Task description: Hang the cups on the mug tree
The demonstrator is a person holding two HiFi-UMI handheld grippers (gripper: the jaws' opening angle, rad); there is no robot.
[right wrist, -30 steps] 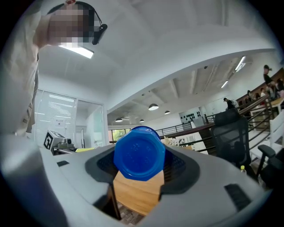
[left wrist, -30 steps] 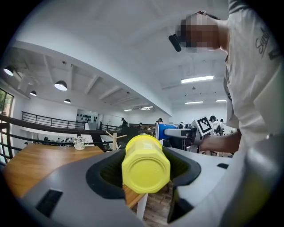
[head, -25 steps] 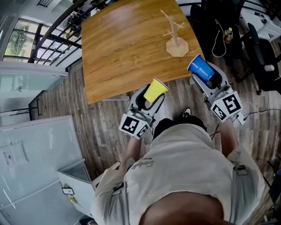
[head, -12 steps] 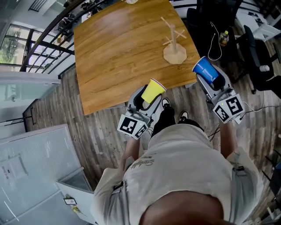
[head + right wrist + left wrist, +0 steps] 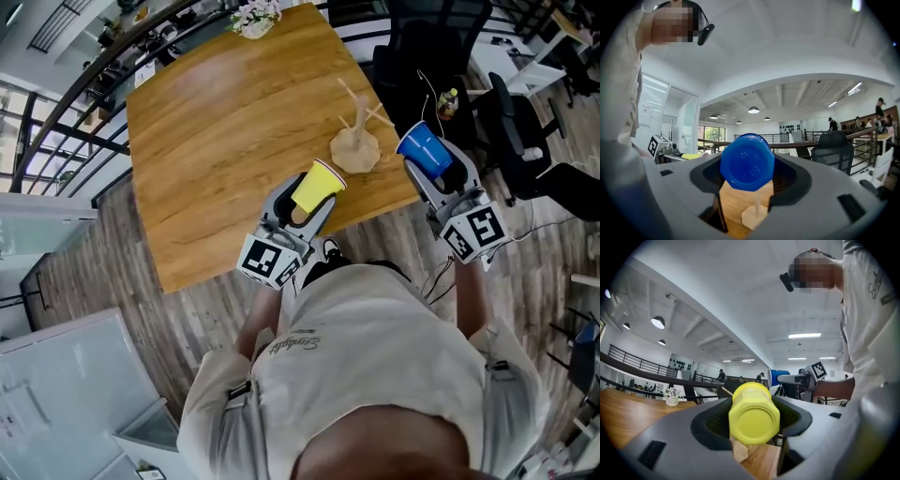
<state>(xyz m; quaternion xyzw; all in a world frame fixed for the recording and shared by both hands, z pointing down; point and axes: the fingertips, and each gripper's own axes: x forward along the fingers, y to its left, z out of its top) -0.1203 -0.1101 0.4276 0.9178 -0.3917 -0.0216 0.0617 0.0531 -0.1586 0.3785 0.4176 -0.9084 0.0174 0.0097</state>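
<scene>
My left gripper (image 5: pixel 302 202) is shut on a yellow cup (image 5: pixel 316 187) (image 5: pixel 753 412), held over the near edge of the wooden table (image 5: pixel 216 122). My right gripper (image 5: pixel 433 165) is shut on a blue cup (image 5: pixel 424 149) (image 5: pixel 747 162) at the table's near right corner. Each cup's base faces its gripper's camera. The pale wooden mug tree (image 5: pixel 356 136) stands on the table between the two grippers, a little beyond them, its pegs bare. Its base and stem (image 5: pixel 755 213) show under the blue cup in the right gripper view.
A small vase of white flowers (image 5: pixel 253 19) sits at the table's far edge. Black office chairs (image 5: pixel 525 122) and a cable stand to the right of the table. White cabinets (image 5: pixel 56 375) are at the lower left on the wood floor.
The person has stepped toward the table. Both grippers with their cups have moved from off the near edge to beside the mug tree.
</scene>
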